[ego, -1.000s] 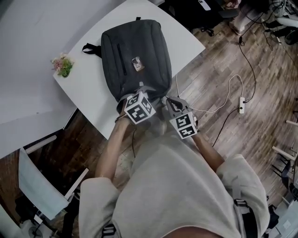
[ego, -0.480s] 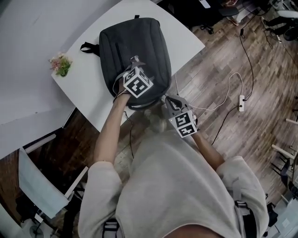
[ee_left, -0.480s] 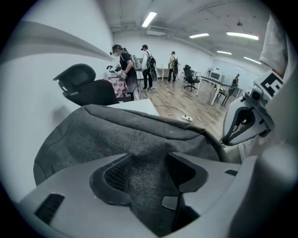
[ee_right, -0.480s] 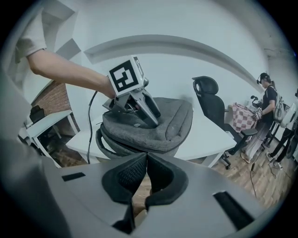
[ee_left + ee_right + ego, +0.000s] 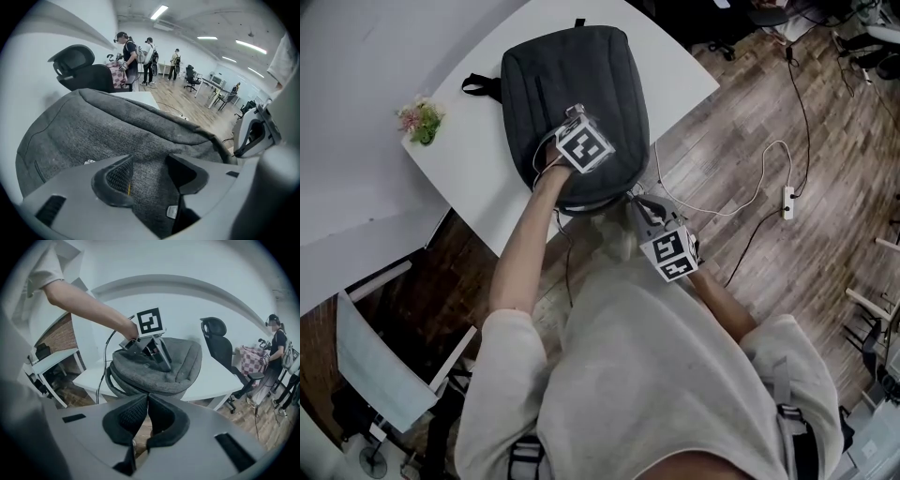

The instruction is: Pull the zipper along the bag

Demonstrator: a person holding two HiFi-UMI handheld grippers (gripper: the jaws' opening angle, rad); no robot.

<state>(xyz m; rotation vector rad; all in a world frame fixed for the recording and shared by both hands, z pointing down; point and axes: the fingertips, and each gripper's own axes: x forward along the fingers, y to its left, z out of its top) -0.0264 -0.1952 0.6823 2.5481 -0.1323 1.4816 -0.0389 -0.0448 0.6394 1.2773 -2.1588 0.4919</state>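
Backpack (image 5: 581, 84), dark grey, lying flat on the white table (image 5: 478, 178) with one end at the near table edge. Left gripper (image 5: 574, 116) is over the near half of the bag, pointing steeply down. Its jaws have just been opening and stand spread, with grey fabric showing between the pads but not pinched. Right gripper (image 5: 637, 201) hangs just off the near right end of the bag, jaws pressed together. Whether a zipper pull sits between them is unclear, since the closed pads hide the gap. Judged step: bracing the bag before the pull. Done well, the left claw closes on or presses the fabric close beside the zipper line. The bag is then anchored while the right gripper draws steadily along the track, following its curve and not lifting away. Count: one backpack, one table, two grippers, one small flower sprig (image 5: 419, 120) at the left table edge, one power strip (image 5: 787, 200) on the floor at right.
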